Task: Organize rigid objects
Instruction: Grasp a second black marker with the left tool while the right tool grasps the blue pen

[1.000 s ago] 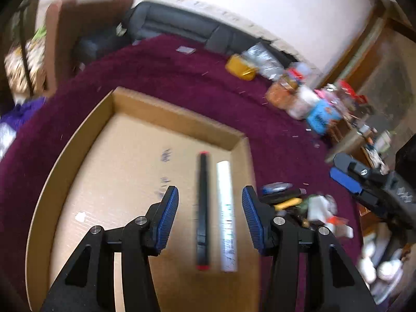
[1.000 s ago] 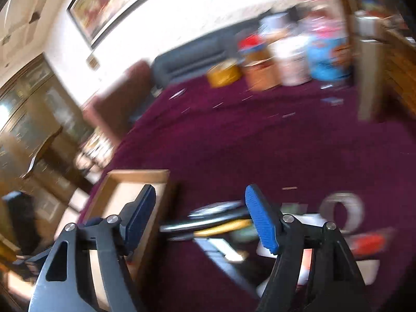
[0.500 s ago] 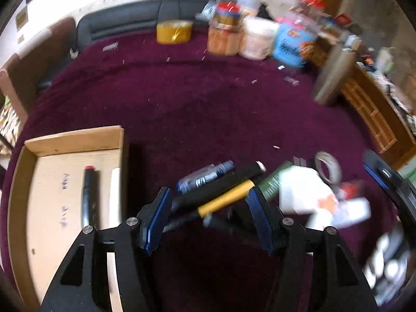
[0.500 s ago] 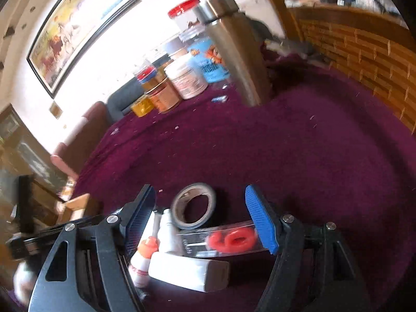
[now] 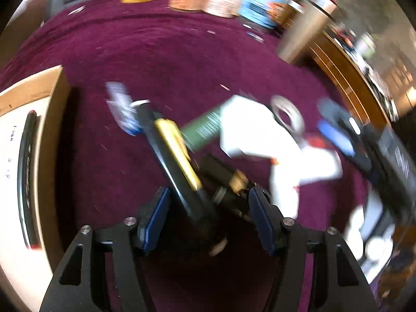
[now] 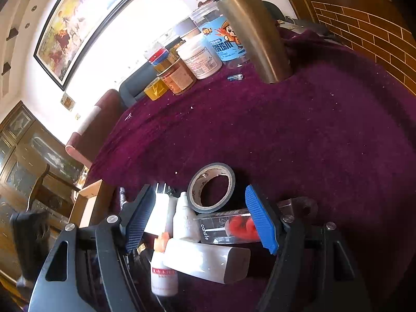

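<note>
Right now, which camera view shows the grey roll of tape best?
The right wrist view. There the grey roll of tape is sharp and lies just beyond the open right gripper, with its cardboard core visible. The left wrist view shows the same roll only blurred and farther away.

A deep burgundy plush cloth [image 6: 299,135] covers the tabletop and fills most of both views. On the far wall, bright white with glare, hangs a large black-framed painting [image 6: 83,23] in yellow and red tones. A grey sofa [image 6: 135,80] sits below it, with a maroon armchair [image 6: 96,127] to its left. Further left stands a dark wooden glass-fronted cabinet [image 6: 23,145]. At the far right runs a brown brick-patterned wall [image 6: 364,28].
</note>
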### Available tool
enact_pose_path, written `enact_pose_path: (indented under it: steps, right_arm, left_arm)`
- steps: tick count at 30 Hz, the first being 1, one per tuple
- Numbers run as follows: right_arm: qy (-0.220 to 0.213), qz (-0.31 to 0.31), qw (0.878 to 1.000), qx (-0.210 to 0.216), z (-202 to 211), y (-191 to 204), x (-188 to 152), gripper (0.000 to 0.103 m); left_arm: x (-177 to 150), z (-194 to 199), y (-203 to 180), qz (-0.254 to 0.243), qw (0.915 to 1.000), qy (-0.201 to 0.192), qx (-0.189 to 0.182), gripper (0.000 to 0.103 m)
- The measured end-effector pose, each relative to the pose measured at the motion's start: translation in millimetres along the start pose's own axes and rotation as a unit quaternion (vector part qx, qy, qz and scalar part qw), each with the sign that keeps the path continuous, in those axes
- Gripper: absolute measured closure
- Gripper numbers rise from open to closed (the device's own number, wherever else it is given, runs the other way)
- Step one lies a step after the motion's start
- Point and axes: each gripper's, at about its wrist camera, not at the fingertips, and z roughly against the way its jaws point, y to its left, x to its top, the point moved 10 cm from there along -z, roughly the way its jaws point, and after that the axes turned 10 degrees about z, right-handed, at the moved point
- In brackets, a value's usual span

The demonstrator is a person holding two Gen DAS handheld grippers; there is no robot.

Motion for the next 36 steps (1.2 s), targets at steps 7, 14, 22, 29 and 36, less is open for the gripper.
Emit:
enact_pose_path:
  steps: [7,14,22,29,36]
  right_arm:
    - [0.0,0.005,1.0,-0.009,0,-2,0,0.032]
    - [0.0,0.006,1.0,-0.011,0,-2,0,0.032]
    - [0.0,0.001,1.0,-0.009,-1,-3,0,0.032]
    - [0.0,-0.001,1.0,-0.005,0,-3,0,0.032]
    - [0.003,-0.002,1.0,0.002,-1,-1,0,0.032]
  left_arm:
    - [-2,17,14,0.048,0.9981,-0.038,-0.004,0.051]
    - [18,17,49,0.067,0.9941,-0.063,0.058,0.055]
    - [12,24,49,0.061,0.992,-0.08,0.076,0.059]
    - [24,6,46,0.042,0.9896,-0.079,0.112,0.057]
    - [6,13,61,0.031,0.9869,-0.073,0.141,0.062]
